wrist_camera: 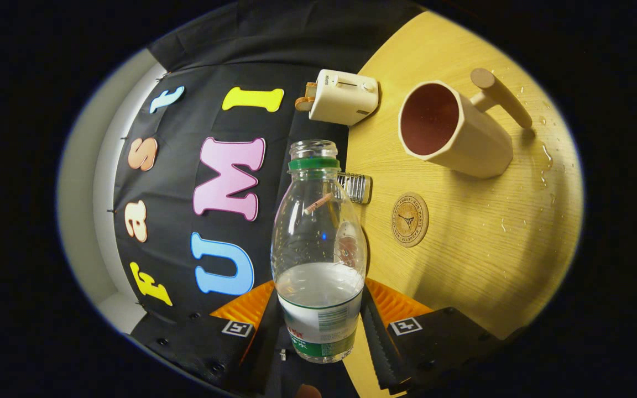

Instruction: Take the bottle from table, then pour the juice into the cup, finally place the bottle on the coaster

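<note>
Pale wood-grain table (462, 243) runs up one side of the gripper view and the black booth wall (186, 182) takes the other, the whole scene rolled steeply over, so the gripper (321, 323) is turned well off level about its forward axis. Both fingers are clamped on the bottle (318, 254), one pressing each side of its labelled lower body, and the bottle sits between them with its neck pointing away along the fingers. It is clear plastic, uncapped, with a green ring (314, 163) under the open mouth; a clear liquid fills roughly the lower third, its surface lying across the body just above the label. The bottle appears lifted clear of the tabletop, though its base is hidden low between the fingers. Beyond the bottle's shoulder a round cork-coloured coaster (410, 219) with a printed emblem lies flat on the wood, bare. Farther on stands the cream cup (454, 130), dark reddish inside, with a wooden peg handle (500, 95) on its far side; its mouth faces toward the bottle. Water droplets (545, 155) speckle the wood near the cup. A cream toaster (345, 97) stands at the table's far edge against the wall, and a small ribbed glass object (357, 187) sits just behind the bottle's neck.
</note>
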Demonstrator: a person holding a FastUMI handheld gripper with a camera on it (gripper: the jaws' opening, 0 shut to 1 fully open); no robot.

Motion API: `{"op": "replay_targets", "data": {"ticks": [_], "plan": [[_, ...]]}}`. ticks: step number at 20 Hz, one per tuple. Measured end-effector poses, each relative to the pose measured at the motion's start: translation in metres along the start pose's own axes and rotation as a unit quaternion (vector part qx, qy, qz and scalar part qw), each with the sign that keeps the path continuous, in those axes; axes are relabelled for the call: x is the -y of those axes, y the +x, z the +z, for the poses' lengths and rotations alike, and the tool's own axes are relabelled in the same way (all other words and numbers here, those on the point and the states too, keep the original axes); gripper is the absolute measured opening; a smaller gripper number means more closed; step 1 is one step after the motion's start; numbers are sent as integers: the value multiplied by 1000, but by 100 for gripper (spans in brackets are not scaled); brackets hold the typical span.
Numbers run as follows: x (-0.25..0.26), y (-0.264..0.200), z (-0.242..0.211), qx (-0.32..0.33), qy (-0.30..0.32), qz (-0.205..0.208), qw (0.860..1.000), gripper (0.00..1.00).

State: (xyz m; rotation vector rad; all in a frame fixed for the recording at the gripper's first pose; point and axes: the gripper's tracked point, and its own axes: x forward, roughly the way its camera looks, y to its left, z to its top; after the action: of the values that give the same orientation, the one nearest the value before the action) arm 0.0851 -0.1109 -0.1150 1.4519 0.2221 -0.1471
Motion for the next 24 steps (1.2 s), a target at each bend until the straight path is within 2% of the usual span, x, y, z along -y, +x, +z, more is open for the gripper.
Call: {"op": "replay_targets", "data": {"ticks": [7, 24], "plan": [[5, 8, 15, 19, 69, 0, 997, 74], [6, 21, 24, 22, 161, 2, 987, 74]]}}
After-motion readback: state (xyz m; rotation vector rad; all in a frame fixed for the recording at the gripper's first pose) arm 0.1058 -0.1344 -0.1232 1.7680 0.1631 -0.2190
